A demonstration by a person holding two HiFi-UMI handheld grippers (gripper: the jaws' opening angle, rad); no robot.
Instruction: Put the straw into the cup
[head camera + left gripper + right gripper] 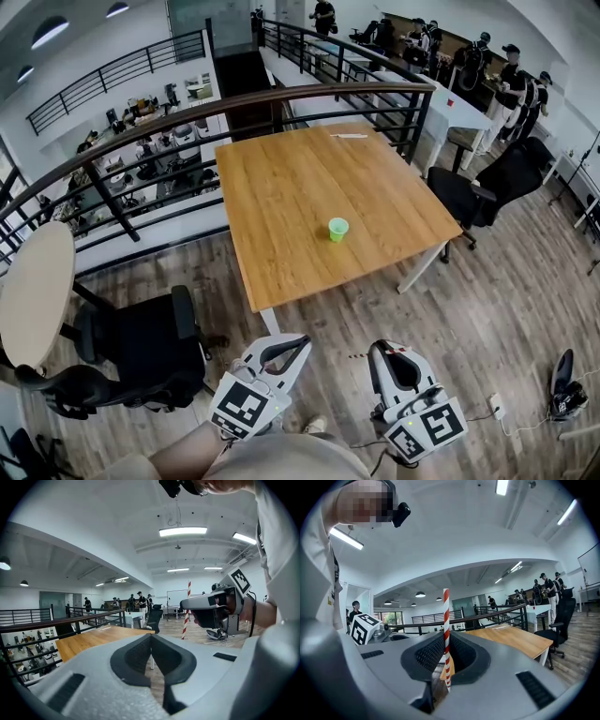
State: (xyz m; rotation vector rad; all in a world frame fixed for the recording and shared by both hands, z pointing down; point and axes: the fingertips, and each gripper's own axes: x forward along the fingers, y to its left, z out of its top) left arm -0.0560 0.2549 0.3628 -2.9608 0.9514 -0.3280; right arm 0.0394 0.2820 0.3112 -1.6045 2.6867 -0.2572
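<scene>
Straw (446, 620), striped red and white, stood upright, pinched between the fingers (429, 654) of my right gripper (394, 351). My left gripper (296, 343) had its fingers (137, 656) pressed together, tip to tip. Well apart from both, the green cup (338, 229) stood upright on the wooden surface (291, 187)

The pale grey left tongs (287, 345) and right tongs (393, 346) have black ribbed pads (138, 655) and black-and-white square-marker cubes (248, 405).
</scene>
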